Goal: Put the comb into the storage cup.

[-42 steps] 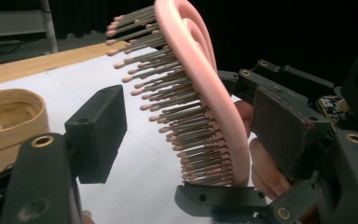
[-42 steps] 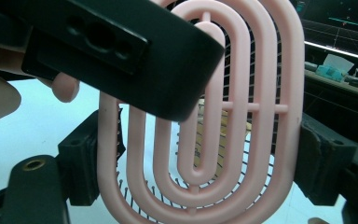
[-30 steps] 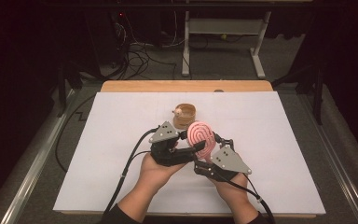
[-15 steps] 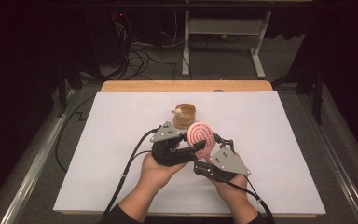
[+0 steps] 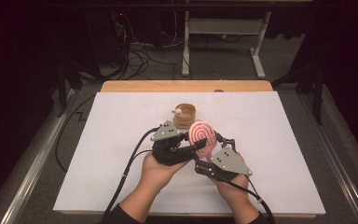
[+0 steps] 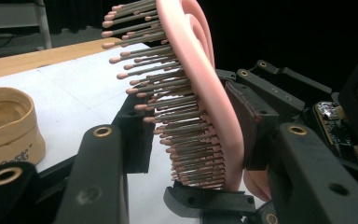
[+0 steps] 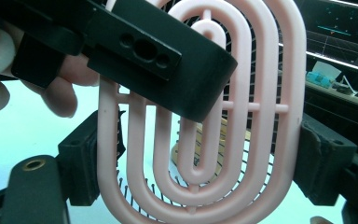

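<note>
High view, left side: the left gripper (image 5: pixel 193 148) comes in from the person's left hand, jaws reaching across the pink brush (image 5: pixel 203 138), which is held up off the white worktop (image 5: pixel 112 158), just in front of the tan cup (image 5: pixel 185 116).
Left gripper view: jaws sit either side of the brush, one on the bristle side, one against the back; clamped or just close, can't tell.
Right gripper view: right gripper (image 7: pixel 205 172) jaws closed on the two long edges of the brush.
Feel: looks light; stiff plastic frame, bendy bristles (image 6: pixel 168 107), probably a bit slick.
Best hold: the solid rim edges, not the bristles or thin inner ribs.
</note>
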A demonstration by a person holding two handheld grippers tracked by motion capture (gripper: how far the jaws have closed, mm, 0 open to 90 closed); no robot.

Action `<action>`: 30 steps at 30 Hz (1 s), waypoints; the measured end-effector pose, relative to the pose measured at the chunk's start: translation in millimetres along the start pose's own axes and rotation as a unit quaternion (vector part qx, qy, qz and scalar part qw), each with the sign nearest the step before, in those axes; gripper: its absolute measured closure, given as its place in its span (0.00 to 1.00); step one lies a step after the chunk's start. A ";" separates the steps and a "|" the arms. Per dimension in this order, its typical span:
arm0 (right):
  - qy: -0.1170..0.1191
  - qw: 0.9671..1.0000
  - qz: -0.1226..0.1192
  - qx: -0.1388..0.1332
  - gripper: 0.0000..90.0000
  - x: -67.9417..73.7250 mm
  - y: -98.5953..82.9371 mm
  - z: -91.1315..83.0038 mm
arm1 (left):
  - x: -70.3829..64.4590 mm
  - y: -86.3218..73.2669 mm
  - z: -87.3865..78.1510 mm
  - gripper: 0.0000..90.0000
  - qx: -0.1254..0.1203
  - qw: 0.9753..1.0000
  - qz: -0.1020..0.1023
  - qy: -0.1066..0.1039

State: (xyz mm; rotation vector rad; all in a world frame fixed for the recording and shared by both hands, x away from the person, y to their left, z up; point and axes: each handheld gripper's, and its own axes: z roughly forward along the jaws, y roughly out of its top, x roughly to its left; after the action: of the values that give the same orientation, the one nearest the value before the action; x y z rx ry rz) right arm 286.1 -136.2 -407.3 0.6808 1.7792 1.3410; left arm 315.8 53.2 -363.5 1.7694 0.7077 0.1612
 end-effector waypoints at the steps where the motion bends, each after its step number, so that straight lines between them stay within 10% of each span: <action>1: 0.000 1.000 0.000 0.000 0.22 -0.3 0.2 -0.1 | 0.0 0.1 0.2 0.59 -0.001 1.000 0.001 -0.001; 30: -0.030 1.000 -0.004 -0.004 0.21 -0.2 1.5 -0.9 | -8.4 4.4 3.1 0.67 -0.004 1.000 -0.026 0.013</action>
State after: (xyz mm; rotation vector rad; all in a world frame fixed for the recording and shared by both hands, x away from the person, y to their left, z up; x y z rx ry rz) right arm 285.5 -136.4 -405.8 0.7010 1.7256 1.3086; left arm 312.1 45.5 -358.4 1.7428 0.7695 0.1510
